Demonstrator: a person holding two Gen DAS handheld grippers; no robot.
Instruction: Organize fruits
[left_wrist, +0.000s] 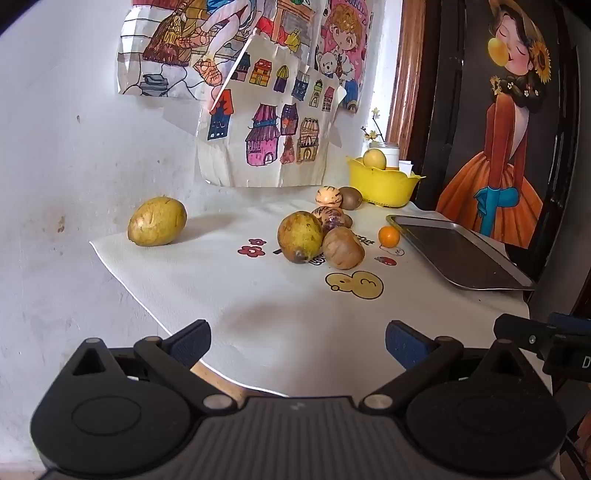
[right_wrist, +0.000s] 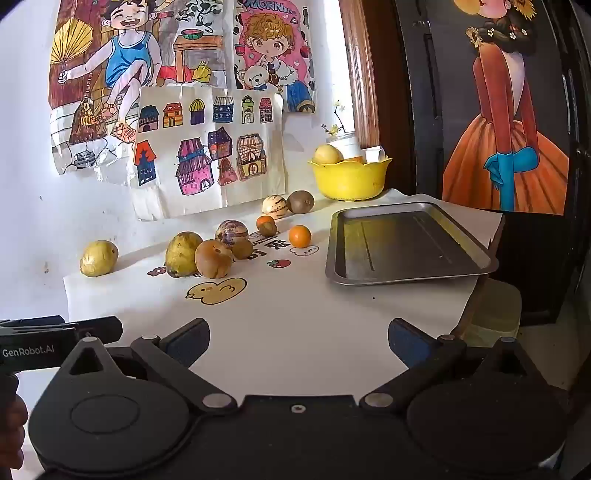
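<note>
The right wrist view shows the whole grey metal baking tray (right_wrist: 408, 242), empty, and a second small orange fruit (right_wrist: 265, 221) behind the round purple-striped fruit (right_wrist: 231, 231). In the left wrist view the tray (left_wrist: 458, 251) is seen only from its side, and only one small orange fruit (left_wrist: 389, 236) appears.

The fruits lie loose on the white cloth-covered surface (right_wrist: 295, 314), between the yellow-green mango (right_wrist: 99, 257) at the left and the yellow plastic bowl (right_wrist: 350, 179) at the back, which holds one pale yellow round fruit (right_wrist: 326, 154).

The left claw (left_wrist: 297, 343) and the right claw (right_wrist: 298, 341) both stand wide open above the near edge, holding and touching nothing.
</note>
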